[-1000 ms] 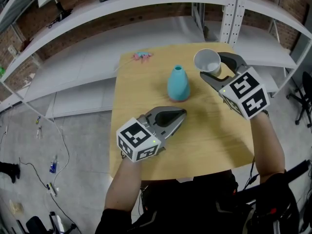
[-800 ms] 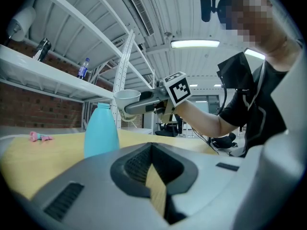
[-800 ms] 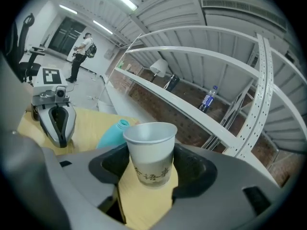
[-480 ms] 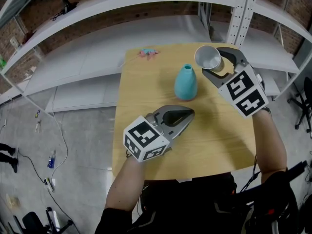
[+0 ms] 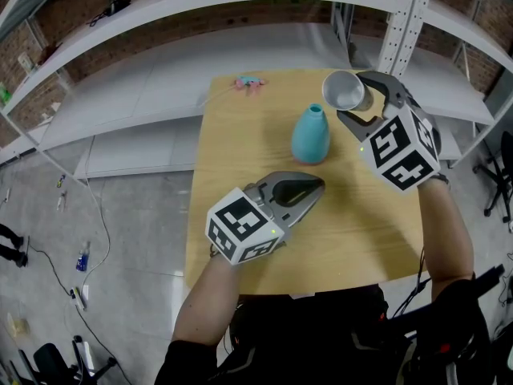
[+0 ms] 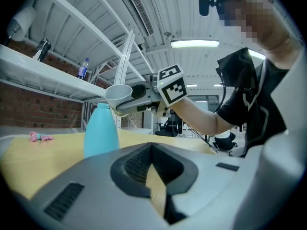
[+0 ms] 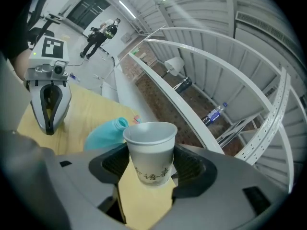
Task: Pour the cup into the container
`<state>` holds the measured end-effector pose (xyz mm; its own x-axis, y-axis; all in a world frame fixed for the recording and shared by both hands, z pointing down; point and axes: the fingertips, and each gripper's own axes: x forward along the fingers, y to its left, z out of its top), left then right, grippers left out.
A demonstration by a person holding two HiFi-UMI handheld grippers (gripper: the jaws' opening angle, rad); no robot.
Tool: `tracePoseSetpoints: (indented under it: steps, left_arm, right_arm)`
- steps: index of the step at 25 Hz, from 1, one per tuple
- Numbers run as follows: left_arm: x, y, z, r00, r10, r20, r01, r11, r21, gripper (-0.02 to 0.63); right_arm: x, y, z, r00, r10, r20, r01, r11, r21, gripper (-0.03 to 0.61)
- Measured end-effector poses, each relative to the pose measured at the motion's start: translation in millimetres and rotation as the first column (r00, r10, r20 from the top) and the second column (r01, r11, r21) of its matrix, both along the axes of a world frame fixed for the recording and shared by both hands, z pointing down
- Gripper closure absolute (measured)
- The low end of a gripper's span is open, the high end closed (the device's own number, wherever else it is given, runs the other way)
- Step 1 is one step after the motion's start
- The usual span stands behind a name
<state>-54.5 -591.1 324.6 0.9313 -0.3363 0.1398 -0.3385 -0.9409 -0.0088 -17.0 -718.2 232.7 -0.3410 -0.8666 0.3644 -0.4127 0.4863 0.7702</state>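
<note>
R gripper pinches paper cup at its lower wall, jaws spread wide round it, firm grip in R gripper view. Cup hangs over table's far right part, just beside and above neck of blue bottle, which stands upright near middle of far edge. Change vs 1 s ago: cup has rolled, mouth now leans more twd bottle and sits a bit closer. No liquid seen leaving; contents not visible. Reads as pour just starting; needs more tilt, and lip over the narrow neck. L gripper low over table's middle, jaws pressed together, empty, unmoved.
</note>
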Motion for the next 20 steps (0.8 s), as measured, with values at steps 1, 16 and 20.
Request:
tracePoseSetpoints:
  steps: [1, 16, 20]
  left_arm:
    - [-0.1, 0.1, -0.1, 1.000, 0.000, 0.000, 0.000, 1.000, 0.000, 0.623]
    - [0.9, 0.0, 0.3, 1.000, 0.000, 0.000, 0.000, 1.000, 0.000, 0.622]
    - [0.6, 0.4, 0.2, 1.000, -0.001, -0.001, 0.001, 1.000, 0.001, 0.623]
  right_arm:
    - [-1.1, 0.1, -0.1, 1.000, -0.002, -0.011, 0.003, 1.000, 0.005, 0.287]
    - [-7.8, -4.2, 2.1, 0.992, -0.013, -0.129, 0.021, 0.998, 0.055, 0.287]
    - [-9.5, -4.7, 0.2, 0.989, -0.015, -0.148, 0.026, 0.997, 0.071, 0.287]
